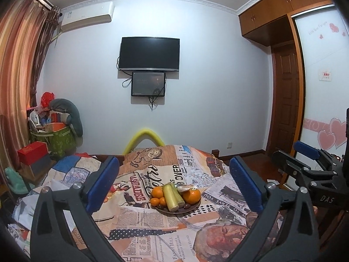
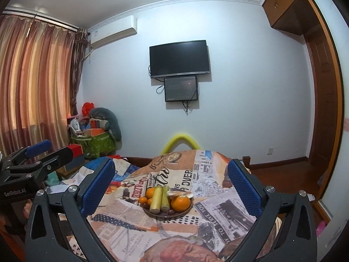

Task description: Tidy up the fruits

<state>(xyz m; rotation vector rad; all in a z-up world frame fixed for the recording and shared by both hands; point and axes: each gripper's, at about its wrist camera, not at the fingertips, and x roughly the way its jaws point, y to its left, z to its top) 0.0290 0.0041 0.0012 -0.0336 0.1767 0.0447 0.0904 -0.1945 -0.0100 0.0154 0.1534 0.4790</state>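
Observation:
A dark round plate (image 1: 192,209) (image 2: 187,211) sits on a bed covered by a newspaper-print sheet (image 1: 152,231) (image 2: 130,229). It holds a large orange (image 1: 191,194) (image 2: 180,202), smaller oranges (image 1: 157,192) (image 2: 150,192), two pale green sugarcane pieces (image 1: 171,196) (image 2: 156,198), a wrapped item (image 1: 184,188) and dark small fruits (image 1: 186,206). My left gripper (image 1: 174,181) is open and empty, held back from the plate. My right gripper (image 2: 172,181) is open and empty too, beside the left one; it also shows in the left wrist view (image 1: 305,152).
A yellow foam arch (image 1: 144,137) stands at the bed's far end. A green basket of clutter (image 1: 54,135) and red box (image 1: 32,152) stand at left by the curtains. A TV (image 1: 149,53) hangs on the wall. Wardrobe and door (image 1: 285,100) are right.

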